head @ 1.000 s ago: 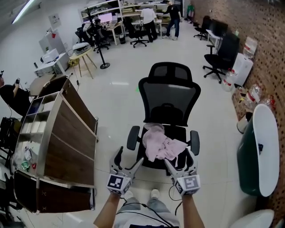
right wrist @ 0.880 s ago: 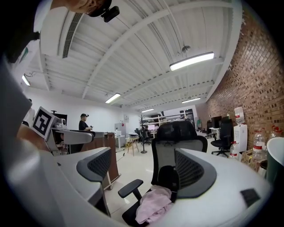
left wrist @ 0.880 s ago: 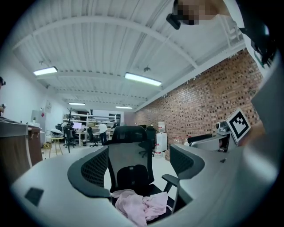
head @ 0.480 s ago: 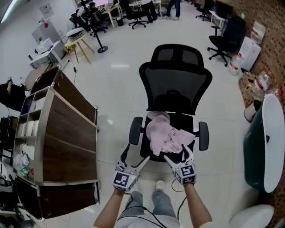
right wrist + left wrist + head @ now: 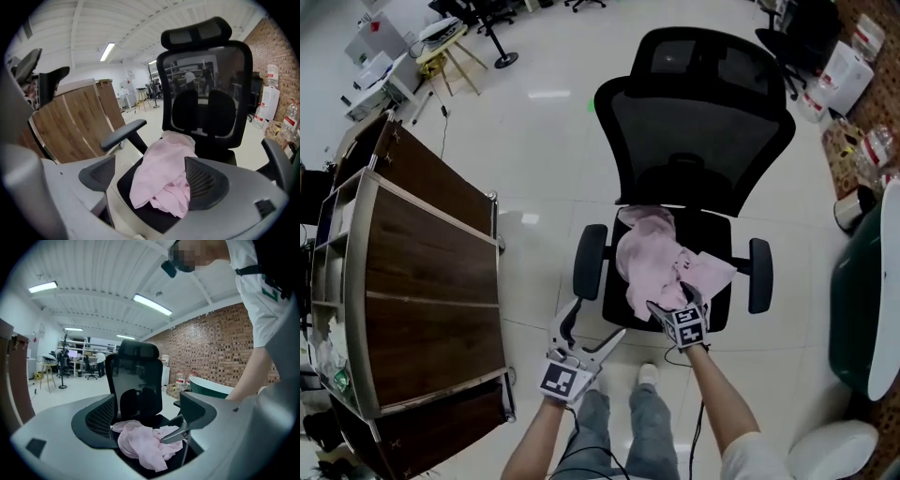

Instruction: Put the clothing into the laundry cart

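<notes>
Crumpled pink clothing [image 5: 661, 267] lies on the seat of a black office chair [image 5: 703, 131]. My right gripper [image 5: 675, 302] is low over the seat's front edge, open; its jaws have just been opening, and the clothing [image 5: 161, 176] lies between and just beyond the pads, which do not press on it. My left gripper [image 5: 598, 319] stands open and empty in front of the chair's left armrest [image 5: 589, 262]. In the left gripper view the clothing [image 5: 140, 444] lies ahead of this gripper [image 5: 145, 427]. The wood-panelled laundry cart [image 5: 431, 272] stands to the left.
A dark green tub with a white rim [image 5: 867, 300] stands at the right. The person's legs and shoes [image 5: 647, 375] are just before the chair. Desks, stools and other chairs are far off across the shiny floor [image 5: 544, 141].
Both grippers have come down and forward to the chair. The right one has moved from in front of the seat to the clothing's front edge. The view has closed in on the chair.
</notes>
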Demonstrator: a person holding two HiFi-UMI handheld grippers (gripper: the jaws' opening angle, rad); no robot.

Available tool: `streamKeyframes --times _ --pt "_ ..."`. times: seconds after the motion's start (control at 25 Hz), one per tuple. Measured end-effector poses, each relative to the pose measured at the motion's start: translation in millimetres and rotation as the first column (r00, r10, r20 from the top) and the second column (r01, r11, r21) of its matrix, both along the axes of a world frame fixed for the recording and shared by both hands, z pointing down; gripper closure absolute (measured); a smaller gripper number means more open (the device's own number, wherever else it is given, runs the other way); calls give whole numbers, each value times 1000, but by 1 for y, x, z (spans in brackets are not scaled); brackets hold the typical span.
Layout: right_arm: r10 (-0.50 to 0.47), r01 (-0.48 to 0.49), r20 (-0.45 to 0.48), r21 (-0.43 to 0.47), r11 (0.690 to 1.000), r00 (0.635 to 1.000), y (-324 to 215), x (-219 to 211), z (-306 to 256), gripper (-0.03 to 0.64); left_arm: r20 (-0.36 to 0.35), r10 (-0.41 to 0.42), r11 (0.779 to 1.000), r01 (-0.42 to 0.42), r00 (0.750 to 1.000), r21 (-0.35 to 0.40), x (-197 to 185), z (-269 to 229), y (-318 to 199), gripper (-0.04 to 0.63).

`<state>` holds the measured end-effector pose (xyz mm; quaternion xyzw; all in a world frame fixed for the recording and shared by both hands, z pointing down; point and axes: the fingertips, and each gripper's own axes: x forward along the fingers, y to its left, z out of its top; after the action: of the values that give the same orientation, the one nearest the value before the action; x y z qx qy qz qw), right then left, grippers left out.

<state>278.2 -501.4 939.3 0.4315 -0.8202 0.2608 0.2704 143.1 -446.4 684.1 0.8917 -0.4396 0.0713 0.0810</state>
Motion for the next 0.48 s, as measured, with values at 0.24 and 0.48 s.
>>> streamKeyframes --times 0.24,0.48 --pt "70 -77 -58 -126 989 996 -45 2 119 3 -10 10 999 -10 1000 -42 -21 60 -21 175" --pt "134 -149 -88 -199 969 987 -60 -3 200 -9 22 -15 996 17 1000 -91 -44 109 -33 175"
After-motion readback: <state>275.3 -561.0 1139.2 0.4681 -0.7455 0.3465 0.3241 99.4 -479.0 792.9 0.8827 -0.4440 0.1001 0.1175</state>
